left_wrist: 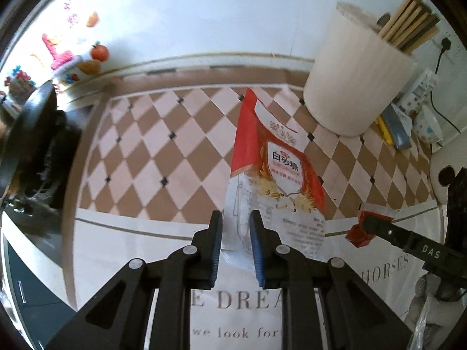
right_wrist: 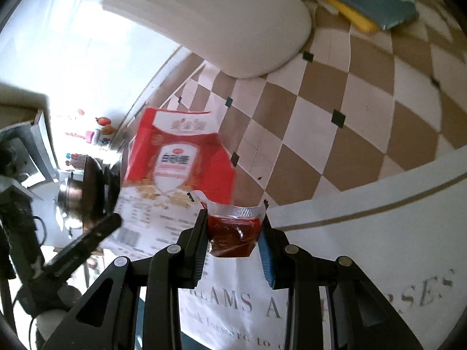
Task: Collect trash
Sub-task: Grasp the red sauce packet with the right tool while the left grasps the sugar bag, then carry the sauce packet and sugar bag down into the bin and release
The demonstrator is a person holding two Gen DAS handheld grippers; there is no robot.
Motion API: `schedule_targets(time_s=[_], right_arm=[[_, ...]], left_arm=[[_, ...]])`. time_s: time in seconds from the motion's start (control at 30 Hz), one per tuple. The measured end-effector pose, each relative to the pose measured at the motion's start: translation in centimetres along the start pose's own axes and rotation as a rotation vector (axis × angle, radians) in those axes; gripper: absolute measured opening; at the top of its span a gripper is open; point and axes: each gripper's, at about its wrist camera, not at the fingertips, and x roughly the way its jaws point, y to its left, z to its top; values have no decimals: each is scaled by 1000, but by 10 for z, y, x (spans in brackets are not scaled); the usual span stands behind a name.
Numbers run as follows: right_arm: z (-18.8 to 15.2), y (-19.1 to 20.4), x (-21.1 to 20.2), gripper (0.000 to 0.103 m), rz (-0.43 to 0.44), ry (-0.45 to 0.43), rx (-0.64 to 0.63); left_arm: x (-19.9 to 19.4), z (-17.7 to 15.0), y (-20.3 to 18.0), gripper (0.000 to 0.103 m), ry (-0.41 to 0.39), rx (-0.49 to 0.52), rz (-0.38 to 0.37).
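At the far left of the left wrist view a dark pan [left_wrist: 26, 134] sits at the edge of the desk [left_wrist: 122, 242], with colourful fruit stickers [left_wrist: 97, 54] on the white wall behind it. The desk is covered by a cloth with a brown-and-white diamond pattern [left_wrist: 163, 145] and a white border printed with grey letters. In the middle, the left hand-held gripper [left_wrist: 235, 233] pinches the lower white edge of a red-and-white sugar bag [left_wrist: 277, 157] — the bag stands up from the pads, lifted clear of the cloth. Further right, a cream-coloured bin [left_wrist: 356, 78] stands on the cloth, with a bundle of wooden sticks [left_wrist: 411, 29] behind it and a small patterned bowl [left_wrist: 429, 128] just beside it. At the right edge, the right hand-held gripper [right_wrist: 235, 227] is pressed onto a small red sauce packet [right_wrist: 233, 230] — its clear crimped top sticks out above the pads, and the packet hangs above the white border, near the sugar bag.
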Motion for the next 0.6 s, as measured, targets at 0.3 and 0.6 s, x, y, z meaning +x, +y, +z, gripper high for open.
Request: schedule_targets(time_s=[0.3,0.6], right_arm=[[-49,35,-23,33,-86,-57,-80],[-155,87,-50,33,-118,-136,-137]], left_arm=[[-58,-39,38,13,-145,-5,41],[-104,-134,98,12,-196,-6,-3]])
